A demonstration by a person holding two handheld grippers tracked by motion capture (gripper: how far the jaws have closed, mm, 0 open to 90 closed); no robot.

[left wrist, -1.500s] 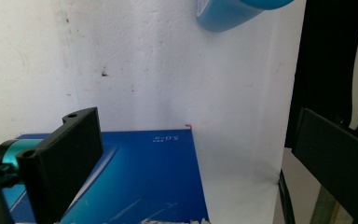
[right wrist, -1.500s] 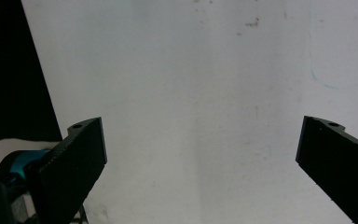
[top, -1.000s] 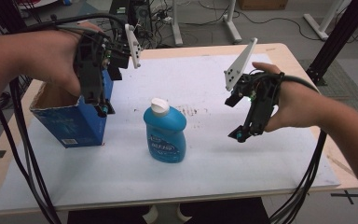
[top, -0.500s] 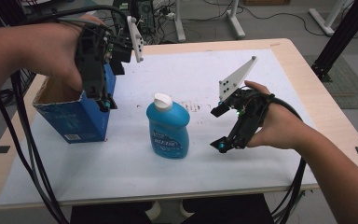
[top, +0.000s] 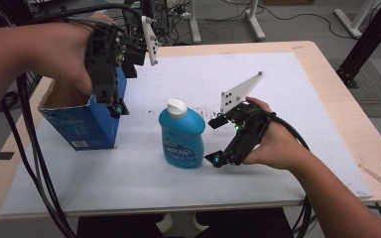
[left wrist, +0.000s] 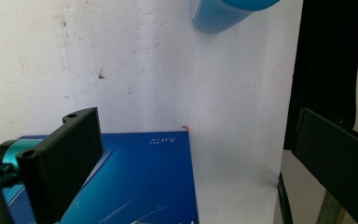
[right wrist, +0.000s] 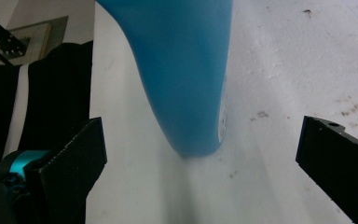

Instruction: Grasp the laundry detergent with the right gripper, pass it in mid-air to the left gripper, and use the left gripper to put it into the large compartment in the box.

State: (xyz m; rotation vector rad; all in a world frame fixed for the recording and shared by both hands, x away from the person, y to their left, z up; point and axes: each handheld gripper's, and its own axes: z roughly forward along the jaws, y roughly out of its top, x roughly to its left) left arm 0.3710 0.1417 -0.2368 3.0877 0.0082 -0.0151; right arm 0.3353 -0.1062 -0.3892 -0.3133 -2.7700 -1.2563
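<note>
One bottle (top: 181, 135) upright just before the wide-open, empty right tool (top: 217, 140), one box (top: 83, 119) under the open, empty left tool (top: 115, 106), on white surface (top: 287, 89), cabled floor beyond.

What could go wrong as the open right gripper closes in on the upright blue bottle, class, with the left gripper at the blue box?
1. The blue bottle stands upright on a narrow base; if one jaw of the right gripper touches first, it may tip or slide on the white board.
2. Its sides look smooth and curved, so a low grip might slip.
3. The left gripper hangs by the blue box and could nudge it.
</note>
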